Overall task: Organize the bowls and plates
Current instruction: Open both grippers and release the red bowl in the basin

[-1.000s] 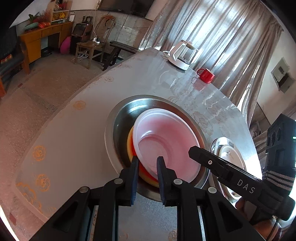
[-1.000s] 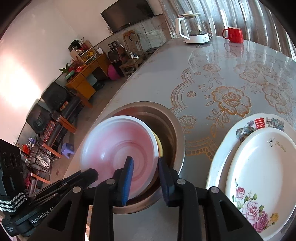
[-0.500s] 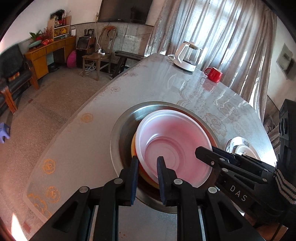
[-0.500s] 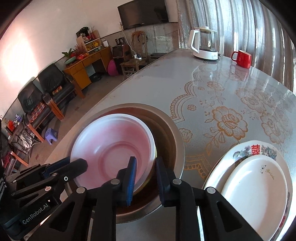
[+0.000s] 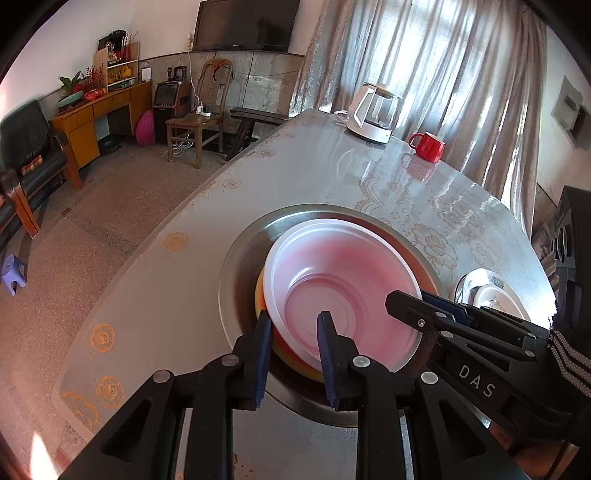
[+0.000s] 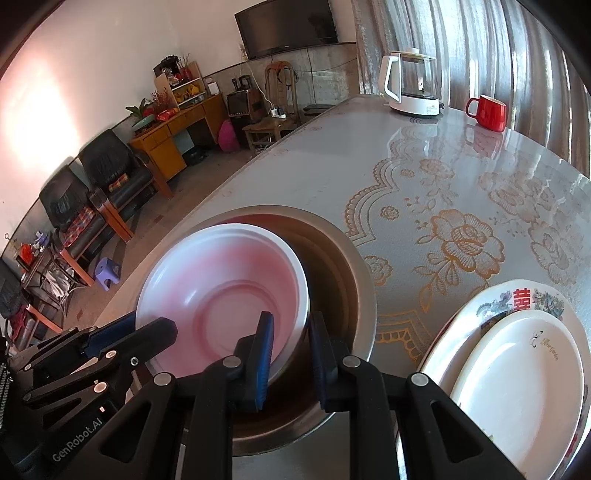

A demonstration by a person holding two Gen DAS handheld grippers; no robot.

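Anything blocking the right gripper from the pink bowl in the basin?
Nothing visible. The right gripper straddles the near rim of the pink bowl: one finger inside, the other between the bowl and the steel basin wall.

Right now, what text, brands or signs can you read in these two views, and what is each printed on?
"DAS": on the right hand-held gripper, seen from the left wrist.
"GenRobot.AI": on the left hand-held gripper, seen from the right wrist.
Red double-happiness character: on the rim of the large floral ceramic plate.
Cursive script on the smaller white oval plate: too small to read.
Labels on the white glass kettle and the black television: unreadable.
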